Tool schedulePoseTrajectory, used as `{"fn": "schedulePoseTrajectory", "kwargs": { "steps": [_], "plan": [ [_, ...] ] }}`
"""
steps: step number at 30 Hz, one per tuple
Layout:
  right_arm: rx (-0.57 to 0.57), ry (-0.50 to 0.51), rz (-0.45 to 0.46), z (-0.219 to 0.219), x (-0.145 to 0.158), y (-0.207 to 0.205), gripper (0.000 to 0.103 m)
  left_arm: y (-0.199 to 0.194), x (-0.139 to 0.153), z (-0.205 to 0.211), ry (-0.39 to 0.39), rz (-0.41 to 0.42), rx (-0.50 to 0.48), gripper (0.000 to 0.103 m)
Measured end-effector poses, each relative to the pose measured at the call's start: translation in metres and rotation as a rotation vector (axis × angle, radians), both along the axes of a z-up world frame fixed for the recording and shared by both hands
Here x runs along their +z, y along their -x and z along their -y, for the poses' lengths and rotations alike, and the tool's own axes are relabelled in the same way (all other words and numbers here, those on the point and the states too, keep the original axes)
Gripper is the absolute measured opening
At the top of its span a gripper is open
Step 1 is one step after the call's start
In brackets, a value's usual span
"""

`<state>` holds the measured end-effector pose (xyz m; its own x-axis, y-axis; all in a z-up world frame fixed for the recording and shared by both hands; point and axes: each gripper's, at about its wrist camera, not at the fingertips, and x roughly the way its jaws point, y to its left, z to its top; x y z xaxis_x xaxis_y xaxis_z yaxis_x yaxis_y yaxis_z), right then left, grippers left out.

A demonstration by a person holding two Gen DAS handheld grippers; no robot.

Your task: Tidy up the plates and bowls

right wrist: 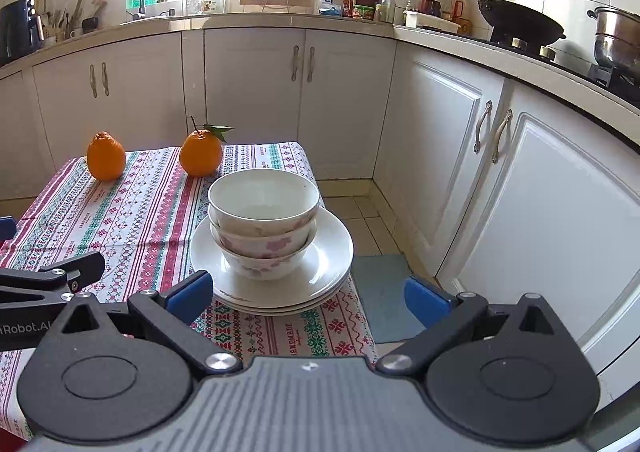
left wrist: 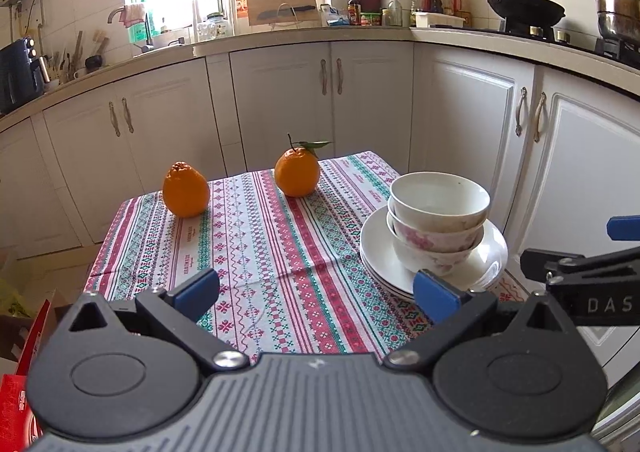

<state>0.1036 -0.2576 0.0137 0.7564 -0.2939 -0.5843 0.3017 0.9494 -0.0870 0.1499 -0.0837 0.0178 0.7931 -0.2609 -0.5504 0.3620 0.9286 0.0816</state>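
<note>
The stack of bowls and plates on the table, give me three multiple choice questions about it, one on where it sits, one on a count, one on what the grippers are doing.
1. Where do the bowls sit?
A. On the plates
B. On the bare tablecloth
C. On the kitchen counter

2. How many bowls are nested together?
A. One
B. Three
C. Five

3. How do the left gripper and right gripper stand?
A. Both shut on a bowl
B. One holds a plate
C. Both open, holding nothing

Answers:
1 A, the lowest bowl rests on the top plate.
2 B, three rims show, one above another.
3 C, each pair of blue pads is spread wide with nothing between.
</note>
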Motion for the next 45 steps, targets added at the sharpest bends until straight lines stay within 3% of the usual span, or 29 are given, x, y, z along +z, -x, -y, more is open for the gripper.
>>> {"fn": "schedulePoseTrajectory", "kwargs": {
  "steps": [45],
  "plan": [
    [0.005, 0.032, 0.012, -0.0049, 0.004, -0.0047, 0.103, -0.004, 0.0002, -0.0034, 0.016, -0.04, 0.037, 0.102]
  ]
}}
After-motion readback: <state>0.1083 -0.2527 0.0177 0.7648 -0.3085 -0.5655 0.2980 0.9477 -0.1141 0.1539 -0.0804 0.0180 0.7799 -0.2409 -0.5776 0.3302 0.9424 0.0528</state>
